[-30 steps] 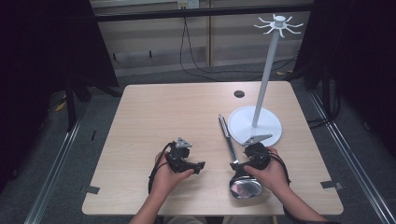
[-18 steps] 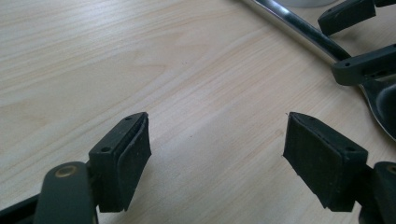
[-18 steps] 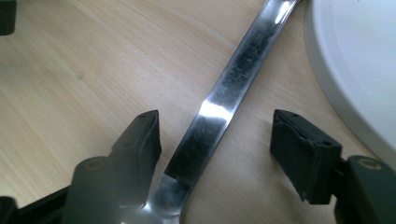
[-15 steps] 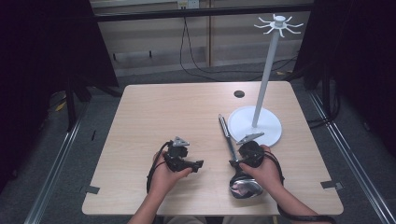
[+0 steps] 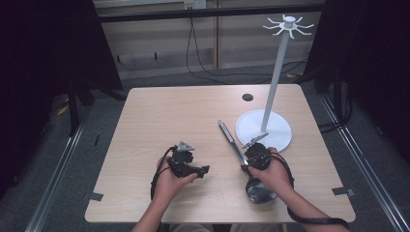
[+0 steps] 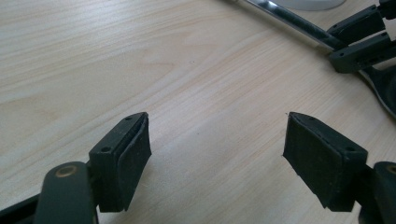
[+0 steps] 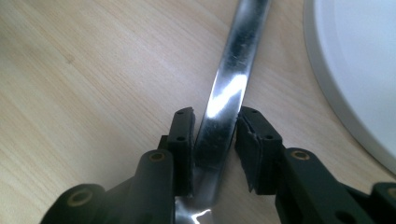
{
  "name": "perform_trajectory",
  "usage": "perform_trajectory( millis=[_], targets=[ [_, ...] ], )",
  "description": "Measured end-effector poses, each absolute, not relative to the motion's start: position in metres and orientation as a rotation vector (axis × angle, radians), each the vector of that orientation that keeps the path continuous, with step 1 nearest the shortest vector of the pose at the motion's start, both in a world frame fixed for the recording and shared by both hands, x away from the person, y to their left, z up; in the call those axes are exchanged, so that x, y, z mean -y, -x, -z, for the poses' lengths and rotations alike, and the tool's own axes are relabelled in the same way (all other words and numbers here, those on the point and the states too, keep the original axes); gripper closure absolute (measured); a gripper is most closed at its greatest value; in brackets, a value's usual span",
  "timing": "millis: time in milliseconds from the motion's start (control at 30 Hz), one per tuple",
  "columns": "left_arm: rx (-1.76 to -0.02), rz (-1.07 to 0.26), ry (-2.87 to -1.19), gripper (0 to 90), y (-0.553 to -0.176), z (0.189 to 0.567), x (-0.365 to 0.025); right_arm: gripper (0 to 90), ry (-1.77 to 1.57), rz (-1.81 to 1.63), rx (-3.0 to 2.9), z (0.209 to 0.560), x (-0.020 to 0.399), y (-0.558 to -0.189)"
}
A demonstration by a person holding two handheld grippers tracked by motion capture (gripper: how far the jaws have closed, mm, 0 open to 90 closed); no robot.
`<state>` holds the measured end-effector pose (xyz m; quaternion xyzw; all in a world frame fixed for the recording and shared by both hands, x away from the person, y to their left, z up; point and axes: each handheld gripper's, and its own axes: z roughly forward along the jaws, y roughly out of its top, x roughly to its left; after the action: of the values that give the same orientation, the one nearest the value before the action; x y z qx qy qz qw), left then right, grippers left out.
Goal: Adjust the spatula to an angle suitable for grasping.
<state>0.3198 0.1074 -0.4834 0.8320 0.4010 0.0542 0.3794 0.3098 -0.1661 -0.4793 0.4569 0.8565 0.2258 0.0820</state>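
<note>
A steel ladle lies on the wooden table, its bowl near the front edge under the right hand. My right gripper straddles the handle. Its jaws have just been closing, and both pads now sit against the handle's edges. My left gripper rests low on the table to the left, open with bare wood between its pads. In the left gripper view, the right gripper's jaws and the ladle handle are at top right.
A white stand with a round base, a tall pole and hooks on top stands just beyond the right hand; its base edge is close to the handle. A small dark disc lies near the table's far edge.
The right hand has shifted slightly along the ladle's handle, settling lower over it. The left hand and its gripper have kept still.
</note>
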Motion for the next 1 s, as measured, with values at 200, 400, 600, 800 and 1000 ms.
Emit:
perform_trajectory(
  millis=[200, 400, 600, 800, 1000],
  targets=[
    [-1.036, -0.141, -2.119, 22.7, -0.321, 0.483, -0.109, 70.4, -1.383, -0.592, -2.602, 0.476, 0.167, -0.315],
    [-1.042, -0.136, -2.112, 22.7, -0.321, 0.483, -0.11, 70.3, -1.41, -0.415, -2.653, 0.471, 0.155, -0.326],
    [-1.036, -0.133, -2.119, 22.7, -0.321, 0.483, -0.111, 72.4, -1.441, -0.328, -2.693, 0.469, 0.149, -0.335],
    [-1.031, -0.14, -2.124, 22.6, -0.321, 0.483, -0.11, 75.7, -1.391, -0.255, -2.709, 0.468, 0.142, -0.337],
    [-1.025, -0.136, -2.105, 22.1, -0.321, 0.481, -0.111, 75.7, -1.424, -0.387, -2.704, 0.469, 0.153, -0.336]
  ],
)
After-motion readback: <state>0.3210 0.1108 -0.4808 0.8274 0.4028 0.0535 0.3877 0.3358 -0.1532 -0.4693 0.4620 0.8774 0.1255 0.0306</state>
